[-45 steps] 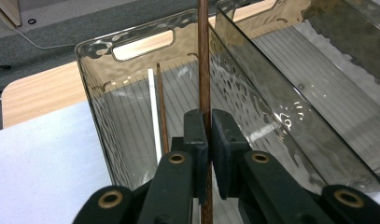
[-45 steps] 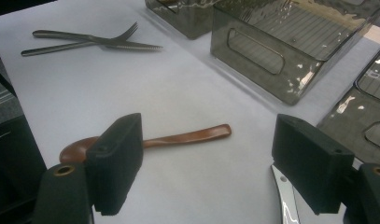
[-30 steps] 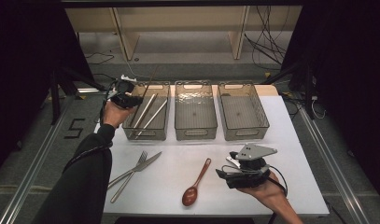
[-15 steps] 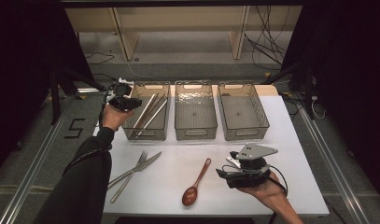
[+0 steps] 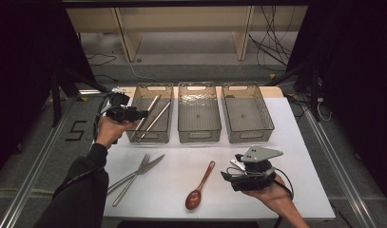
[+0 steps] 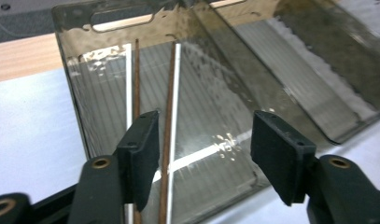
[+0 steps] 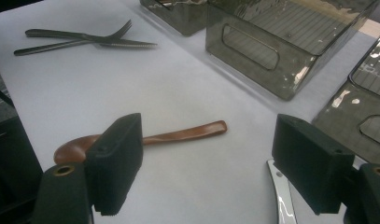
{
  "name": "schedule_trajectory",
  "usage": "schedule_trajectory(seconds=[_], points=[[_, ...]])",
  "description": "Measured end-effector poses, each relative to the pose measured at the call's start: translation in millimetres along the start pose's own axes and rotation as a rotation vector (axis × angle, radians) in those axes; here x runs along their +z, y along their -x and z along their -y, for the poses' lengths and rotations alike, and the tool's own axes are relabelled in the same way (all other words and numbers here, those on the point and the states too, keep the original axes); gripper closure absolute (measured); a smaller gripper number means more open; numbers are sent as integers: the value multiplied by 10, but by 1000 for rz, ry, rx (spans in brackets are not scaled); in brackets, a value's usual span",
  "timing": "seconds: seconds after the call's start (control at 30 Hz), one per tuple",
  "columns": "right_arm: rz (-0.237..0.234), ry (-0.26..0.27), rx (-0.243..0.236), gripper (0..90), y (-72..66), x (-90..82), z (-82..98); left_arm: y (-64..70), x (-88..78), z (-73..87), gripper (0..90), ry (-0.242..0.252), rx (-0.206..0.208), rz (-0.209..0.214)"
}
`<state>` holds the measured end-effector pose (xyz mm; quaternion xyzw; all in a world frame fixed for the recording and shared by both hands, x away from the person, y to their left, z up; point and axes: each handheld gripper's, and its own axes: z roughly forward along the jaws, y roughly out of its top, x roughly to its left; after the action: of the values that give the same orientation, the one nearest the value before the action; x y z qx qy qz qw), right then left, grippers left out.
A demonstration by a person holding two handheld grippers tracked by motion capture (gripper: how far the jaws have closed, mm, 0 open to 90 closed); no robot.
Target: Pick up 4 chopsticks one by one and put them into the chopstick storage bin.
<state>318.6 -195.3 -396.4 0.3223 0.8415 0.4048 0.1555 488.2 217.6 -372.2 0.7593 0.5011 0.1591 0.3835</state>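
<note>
The job looked like sorting cutlery into bins: the left tongs (image 5: pixel 142 114) hung released over the left bin (image 5: pixel 150 135), which held the chopsticks (image 5: pixel 154 118). The right tongs (image 5: pixel 227 173), also released, sat near the wooden spoon (image 5: pixel 199 188) on the desk (image 5: pixel 177 166), probably the next pickup, needing a lowered, centred grip on its handle

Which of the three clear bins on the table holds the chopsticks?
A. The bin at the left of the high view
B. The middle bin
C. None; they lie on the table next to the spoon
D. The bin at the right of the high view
A. In the high view the chopsticks lie slanted inside the left bin, just past the left gripper, while the middle bin and the right bin look empty.
</note>
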Motion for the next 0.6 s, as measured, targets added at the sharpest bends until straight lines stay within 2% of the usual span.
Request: schedule_trajectory(seconds=[0.3,0.53,0.6], points=[[8,-9,8,257,22,17,14,126,-140,186,336,32,-9,58],[12,-15,8,258,34,27,21,236,-233,294,300,21,18,71],[17,-21,9,258,44,34,26,269,-267,323,292,22,14,79]])
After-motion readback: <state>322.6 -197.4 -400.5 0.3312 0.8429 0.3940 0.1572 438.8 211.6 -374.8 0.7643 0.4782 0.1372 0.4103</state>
